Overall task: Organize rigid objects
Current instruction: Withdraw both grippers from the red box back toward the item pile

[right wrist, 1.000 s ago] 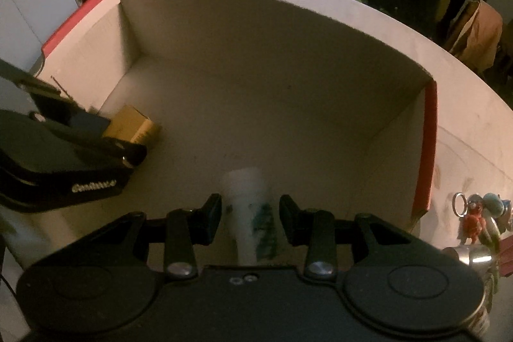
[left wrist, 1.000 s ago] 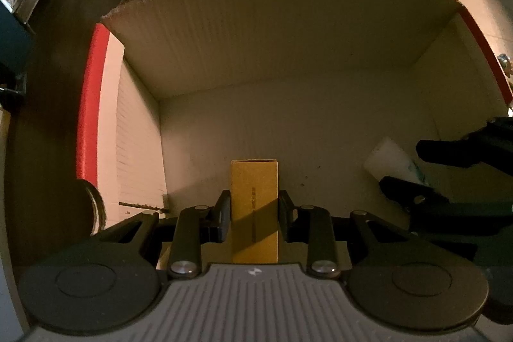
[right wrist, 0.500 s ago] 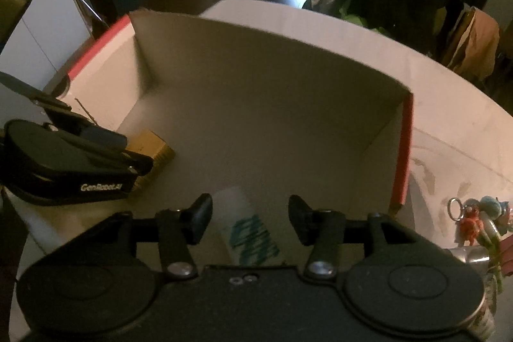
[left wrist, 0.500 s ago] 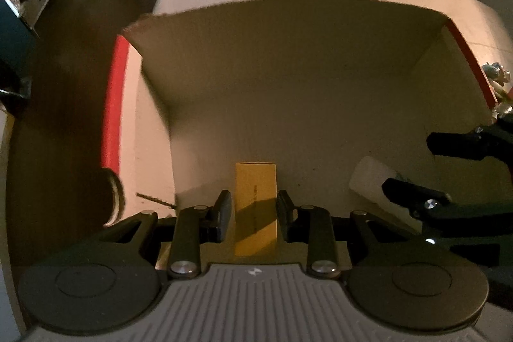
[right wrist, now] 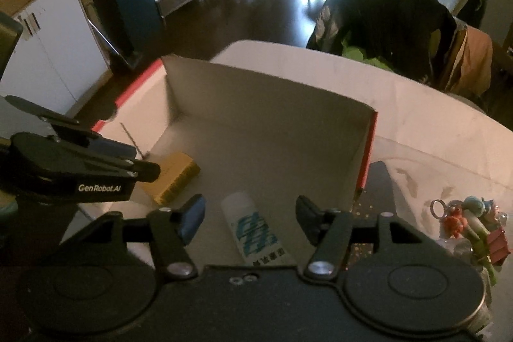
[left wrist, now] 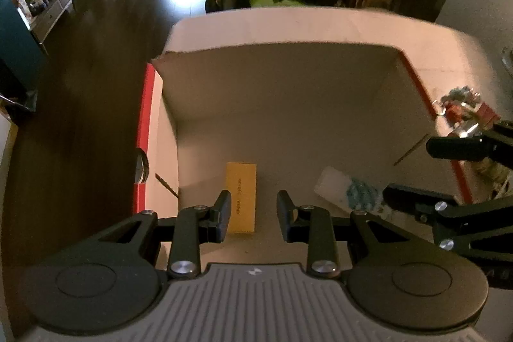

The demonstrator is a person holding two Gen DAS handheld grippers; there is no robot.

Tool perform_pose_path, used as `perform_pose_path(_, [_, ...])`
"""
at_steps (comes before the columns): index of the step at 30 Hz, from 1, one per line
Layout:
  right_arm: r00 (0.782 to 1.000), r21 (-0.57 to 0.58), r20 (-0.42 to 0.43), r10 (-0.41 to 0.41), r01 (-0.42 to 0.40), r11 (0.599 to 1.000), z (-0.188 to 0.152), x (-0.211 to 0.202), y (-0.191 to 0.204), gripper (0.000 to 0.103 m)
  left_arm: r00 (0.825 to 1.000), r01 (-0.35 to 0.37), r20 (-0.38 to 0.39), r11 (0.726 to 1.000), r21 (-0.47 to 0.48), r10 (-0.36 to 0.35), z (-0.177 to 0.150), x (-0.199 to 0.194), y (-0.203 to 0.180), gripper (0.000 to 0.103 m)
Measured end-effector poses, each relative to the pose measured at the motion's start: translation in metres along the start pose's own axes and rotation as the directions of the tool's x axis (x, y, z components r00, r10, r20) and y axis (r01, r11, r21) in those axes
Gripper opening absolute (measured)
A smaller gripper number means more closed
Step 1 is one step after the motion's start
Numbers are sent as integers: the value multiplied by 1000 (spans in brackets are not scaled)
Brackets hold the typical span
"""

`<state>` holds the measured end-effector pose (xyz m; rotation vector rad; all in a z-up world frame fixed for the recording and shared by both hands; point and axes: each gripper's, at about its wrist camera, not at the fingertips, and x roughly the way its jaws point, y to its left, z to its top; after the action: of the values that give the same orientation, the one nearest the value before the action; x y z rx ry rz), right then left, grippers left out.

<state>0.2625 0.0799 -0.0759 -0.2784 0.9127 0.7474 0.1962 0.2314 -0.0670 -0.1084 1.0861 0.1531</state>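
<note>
Left wrist view: the left gripper (left wrist: 253, 213) stands part open and empty above the yellow box (left wrist: 241, 196), which lies on the carton (left wrist: 282, 79) floor by its left wall.

Right wrist view: the right gripper (right wrist: 250, 218) is opening, its jaws clear of the white tube (right wrist: 253, 229) lying near the carton's right wall.

Dark jacket (right wrist: 384, 12) over chair, white cabinet (right wrist: 48, 53) at left
</note>
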Motion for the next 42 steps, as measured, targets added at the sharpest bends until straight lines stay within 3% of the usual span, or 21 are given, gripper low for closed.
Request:
perform_pose_path(13, [994,14,101,45,-46,999,-20,-46,3,70,987,-31,160,998,46,23,-18,-54,-24,30])
perform_pose_path(27, [975,43,212,59,-70,997,-47,-92,-12,87,971,1,238,999,35,-9,-36,-84,-54,30])
perform_pose_path(35, [968,67,250,35,-53,996,-68,-111,-36,90,965,9,262,1000,25,-15,-43,-92,-79,30])
perform_pose_path(36, [967,67,253,29,-47,997,-72,-113,-39,90,964,11,264,1000,23,-17,-44,-92,-82,35])
perform_pose_path(37, [966,68,257,23,-41,997,-75,-116,-43,91,964,15,266,1000,22,-20,-44,-92,-85,55])
perform_pose_path(39, [965,70,264,12,-31,997,-82,-121,-50,91,959,21,281,1000,18,-25,-46,-93,-92,79])
perform_pose_path(42, [964,82,267,-6,-17,996,-92,-127,-62,91,957,30,287,999,18,-34,-48,-93,-102,79])
